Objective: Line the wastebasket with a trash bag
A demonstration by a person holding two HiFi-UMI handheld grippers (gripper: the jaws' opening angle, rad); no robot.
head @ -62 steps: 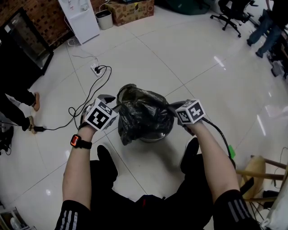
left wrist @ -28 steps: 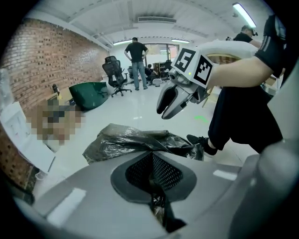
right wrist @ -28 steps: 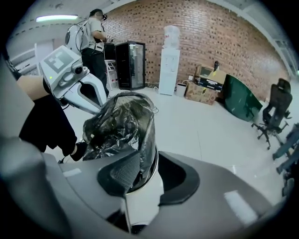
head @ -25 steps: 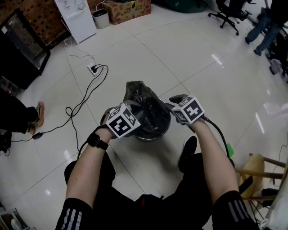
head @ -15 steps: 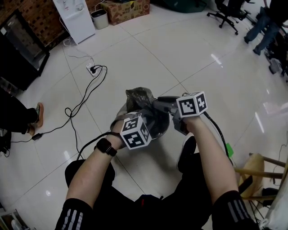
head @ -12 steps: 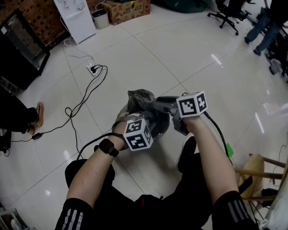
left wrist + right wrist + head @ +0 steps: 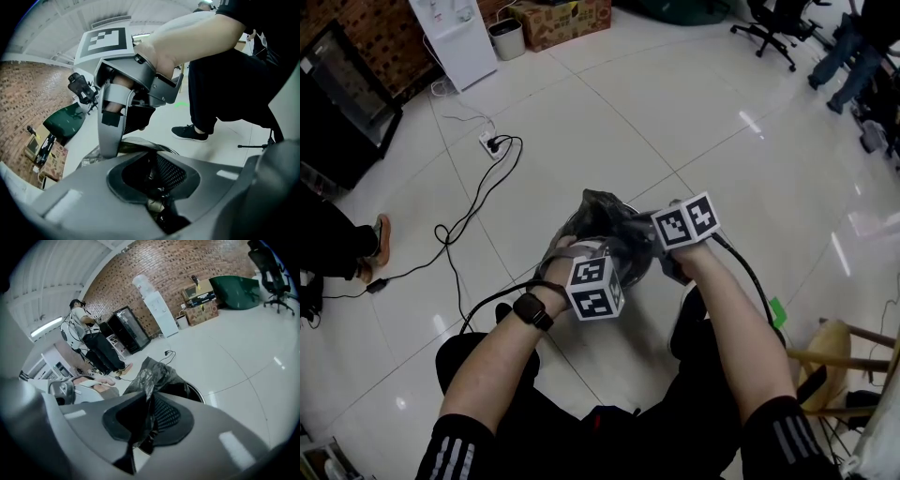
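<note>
A round metal wastebasket (image 7: 643, 270) stands on the tiled floor with a black trash bag (image 7: 602, 208) bunched over its far rim. My left gripper (image 7: 587, 242) hangs over the near rim. Its jaws have just been opening and stand a little apart (image 7: 152, 178), with crumpled bag film (image 7: 158, 207) low in the gap. My right gripper (image 7: 626, 229) reaches in from the right. Its jaws have just been closing and are shut (image 7: 146, 414) on a strip of bag film (image 7: 154, 373). In the left gripper view, one finger (image 7: 108, 138) of the right gripper comes down onto the bag.
A power strip with a black cable (image 7: 495, 145) lies on the floor at the left. A white dispenser (image 7: 455, 37), a small bin (image 7: 506, 39) and a cardboard box (image 7: 567, 21) stand at the back. A wooden stool (image 7: 844, 356) is at the right. A person (image 7: 86, 338) stands nearby.
The left gripper has swung from the basket's left side to its near rim. The right gripper has shifted left over the rim. The bag's billow has sunk lower.
</note>
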